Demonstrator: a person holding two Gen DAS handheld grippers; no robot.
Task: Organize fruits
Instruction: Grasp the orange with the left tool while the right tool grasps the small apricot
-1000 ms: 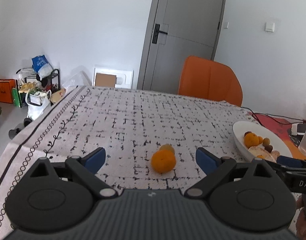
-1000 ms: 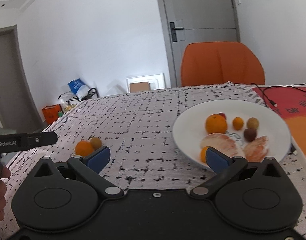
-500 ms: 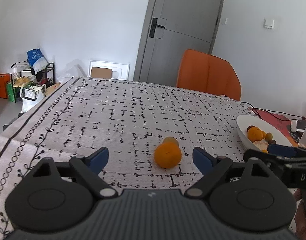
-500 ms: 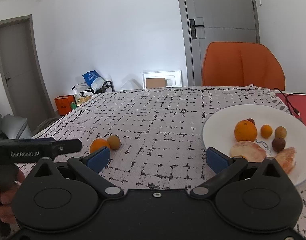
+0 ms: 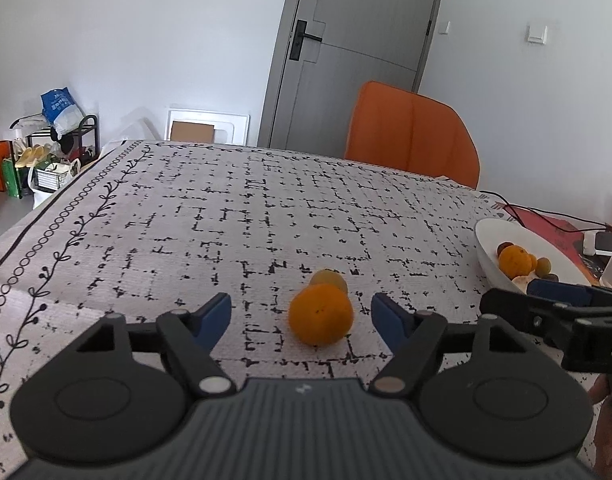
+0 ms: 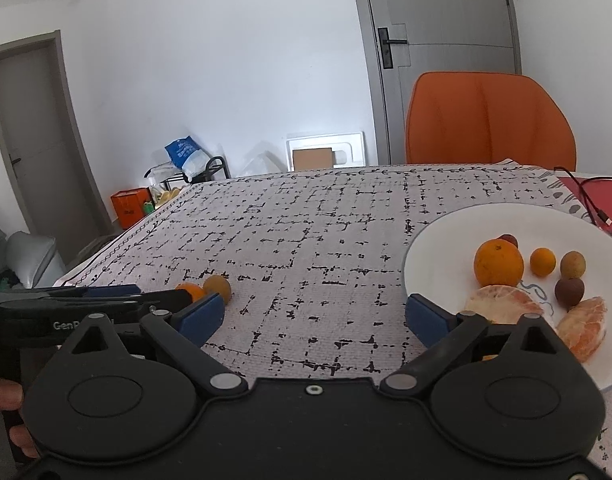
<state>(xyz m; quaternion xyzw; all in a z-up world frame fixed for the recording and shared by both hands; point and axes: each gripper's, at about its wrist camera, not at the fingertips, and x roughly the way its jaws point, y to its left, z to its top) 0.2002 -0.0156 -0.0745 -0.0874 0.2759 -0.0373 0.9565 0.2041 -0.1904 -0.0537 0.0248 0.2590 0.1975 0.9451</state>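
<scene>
A small orange [image 5: 321, 314] lies on the patterned tablecloth, with a small brown-yellow fruit [image 5: 328, 279] touching it just behind. My left gripper [image 5: 301, 318] is open, its blue fingertips either side of the orange and apart from it. The orange [image 6: 190, 290] and the brown fruit [image 6: 217, 286] also show in the right wrist view, partly behind the left gripper [image 6: 117, 294]. My right gripper [image 6: 314, 316] is open and empty over the cloth, left of the white plate [image 6: 434, 236]. The plate holds an orange [image 6: 498, 262], several small fruits and peeled citrus segments [image 6: 502, 305].
An orange chair [image 5: 412, 136] stands at the table's far side. A red mat with a black cable [image 6: 586, 196] lies right of the plate. The table's left edge [image 5: 33, 216] drops to a floor with bags and a rack [image 5: 53, 152].
My left gripper has moved forward and down, so the orange now sits between its open fingertips. My right gripper has swung left, so the plate has shifted to the right of its view.
</scene>
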